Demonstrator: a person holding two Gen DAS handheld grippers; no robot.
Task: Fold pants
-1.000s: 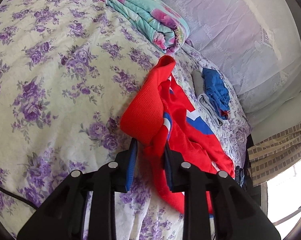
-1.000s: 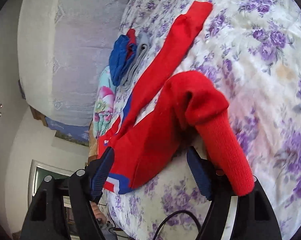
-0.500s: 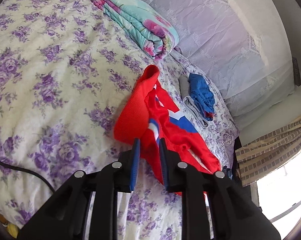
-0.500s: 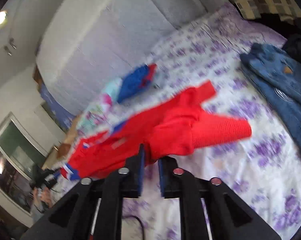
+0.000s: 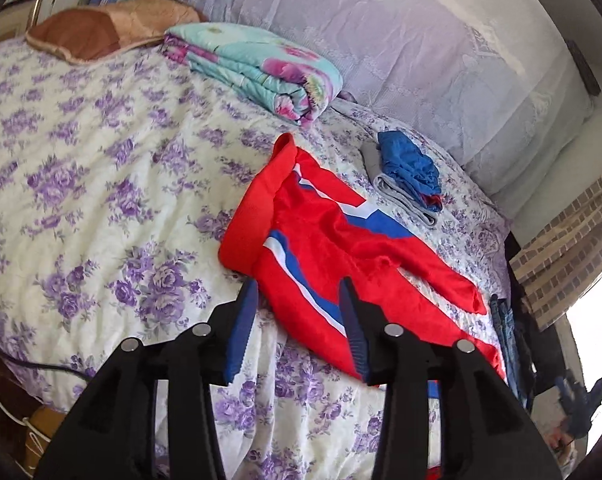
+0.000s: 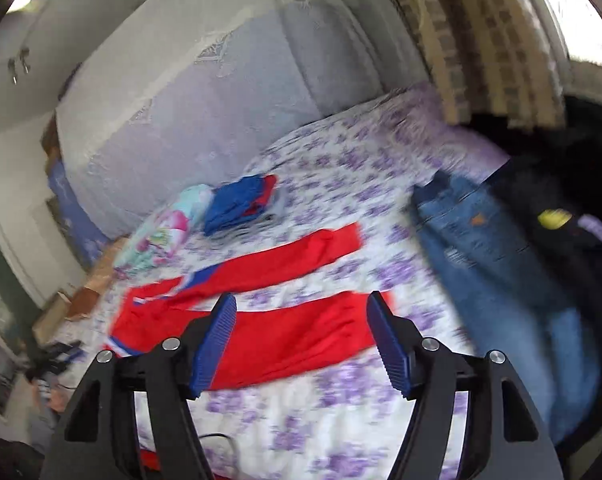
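Pants of shiny red fabric with blue and white stripes (image 5: 341, 248) lie spread on the bed with the purple-flowered white quilt (image 5: 101, 184), waistband towards the 11 o'clock corner of the left view and the two legs running off to 4 o'clock. They look laid out flat so that the legs can be lined up; in the right view the two legs (image 6: 277, 304) lie side by side but apart, so I judge no fold is made yet.

At 12 o'clock from the pants sits a rolled turquoise floral blanket (image 5: 257, 68), with a brown satin pillow (image 5: 101, 24) beyond it at 10 o'clock. At 2 o'clock a small stack of folded blue and grey clothes (image 5: 405, 176) rests near the wall, probably finished pieces put aside. A pair of blue denim jeans (image 6: 485, 248) lies at 3 o'clock in the right view, perhaps waiting its turn.

The left tool (image 5: 297, 320) hangs just above the near edge of the pants with its jaws wide apart, gripping nothing. The right tool (image 6: 301, 336) is likewise spread wide over the nearer leg and empty; whether it brushes the cloth I cannot tell, as that view is blurred.
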